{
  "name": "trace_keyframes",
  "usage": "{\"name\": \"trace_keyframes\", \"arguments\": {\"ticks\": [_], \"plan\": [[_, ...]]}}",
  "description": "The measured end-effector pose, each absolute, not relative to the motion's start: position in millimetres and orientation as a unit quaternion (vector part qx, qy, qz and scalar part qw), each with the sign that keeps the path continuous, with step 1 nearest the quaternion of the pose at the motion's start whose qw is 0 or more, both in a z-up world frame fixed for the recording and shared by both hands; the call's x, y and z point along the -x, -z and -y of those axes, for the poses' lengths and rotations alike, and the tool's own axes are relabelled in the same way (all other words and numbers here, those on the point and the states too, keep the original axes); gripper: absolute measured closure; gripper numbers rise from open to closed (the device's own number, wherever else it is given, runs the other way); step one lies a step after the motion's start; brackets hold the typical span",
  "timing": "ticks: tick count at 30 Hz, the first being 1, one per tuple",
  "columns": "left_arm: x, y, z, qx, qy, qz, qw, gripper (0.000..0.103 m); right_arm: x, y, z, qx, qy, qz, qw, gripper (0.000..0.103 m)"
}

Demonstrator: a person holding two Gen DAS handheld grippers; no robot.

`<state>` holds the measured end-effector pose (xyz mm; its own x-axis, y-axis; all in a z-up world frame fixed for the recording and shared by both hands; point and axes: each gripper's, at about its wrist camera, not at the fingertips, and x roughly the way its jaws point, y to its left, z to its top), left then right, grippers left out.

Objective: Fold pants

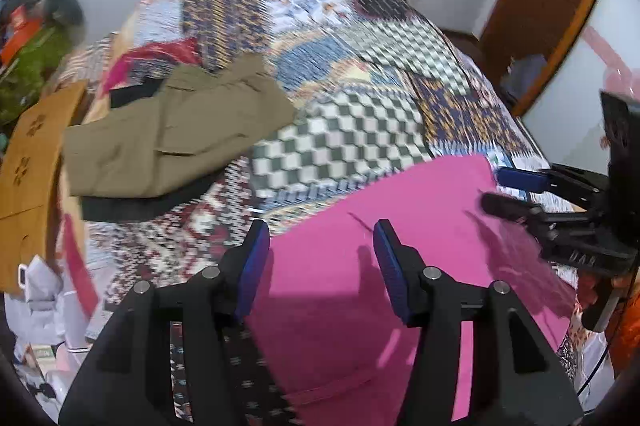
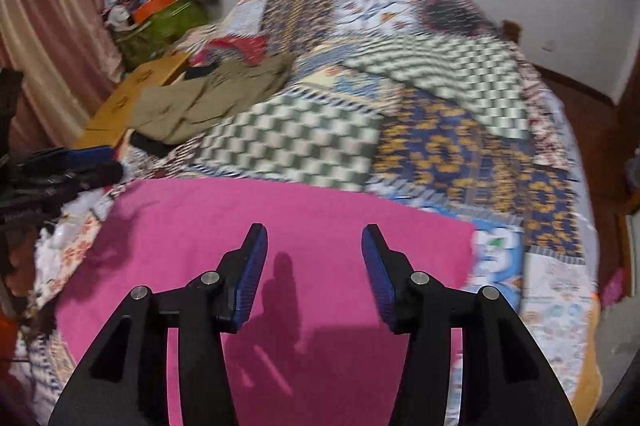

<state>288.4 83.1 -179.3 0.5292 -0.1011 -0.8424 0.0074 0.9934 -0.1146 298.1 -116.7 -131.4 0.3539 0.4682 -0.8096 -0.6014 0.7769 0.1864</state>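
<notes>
Pink pants (image 1: 400, 266) lie flat on the patchwork bedspread (image 1: 360, 85), near the bed's front edge; they also show in the right wrist view (image 2: 280, 226). My left gripper (image 1: 320, 230) is open and empty, held just above the pink cloth's left part. My right gripper (image 2: 314, 234) is open and empty above the cloth's middle. The right gripper also shows at the right edge of the left wrist view (image 1: 516, 189). The left gripper shows at the left edge of the right wrist view (image 2: 80, 161).
A folded olive-khaki garment (image 1: 172, 133) lies on a dark one at the bed's far left, also in the right wrist view (image 2: 208, 97). A cardboard box (image 1: 32, 161) and a clutter pile (image 2: 156, 13) stand beside the bed. A wooden door (image 1: 548, 5) is at right.
</notes>
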Motion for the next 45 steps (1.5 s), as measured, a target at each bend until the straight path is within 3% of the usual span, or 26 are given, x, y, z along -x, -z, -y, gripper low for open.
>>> {"name": "trace_keyframes", "arguments": {"ticks": [4,6,7,8,13,23,32,45], "plan": [[-296.8,210.8,-63.4,0.017,0.04,-0.525,0.85,0.046,-294.5,152.8,89.0,0.091,-0.353,-0.495,0.789,0.058],[-293.5,215.5,-61.6,-0.003,0.028,-0.517,0.856,0.031,-289.0,161.1,85.2,0.106,-0.354,-0.5,0.783,0.057],[-292.3,215.1,-62.1,-0.009,0.023,-0.515,0.857,0.029,-286.4,162.9,86.4,0.108,-0.35,-0.495,0.788,0.051],[-291.8,214.3,-63.6,-0.008,0.025,-0.517,0.856,0.028,-284.5,163.6,88.9,0.109,-0.345,-0.494,0.79,0.045],[-278.0,211.7,-68.9,-0.005,0.026,-0.523,0.852,0.024,-272.7,167.5,114.2,0.087,-0.34,-0.502,0.79,0.037],[-229.1,203.7,-61.7,-0.022,-0.002,-0.5,0.866,0.022,-228.5,162.2,161.5,0.051,-0.305,-0.5,0.809,0.036],[-193.3,200.5,-63.7,-0.011,-0.028,-0.491,0.871,0.01,-197.2,154.6,189.3,0.037,-0.269,-0.501,0.822,0.032],[-153.9,191.4,-75.1,0.008,-0.059,-0.493,0.868,0.01,-169.8,131.3,183.6,0.08,-0.262,-0.472,0.838,0.032]]}}
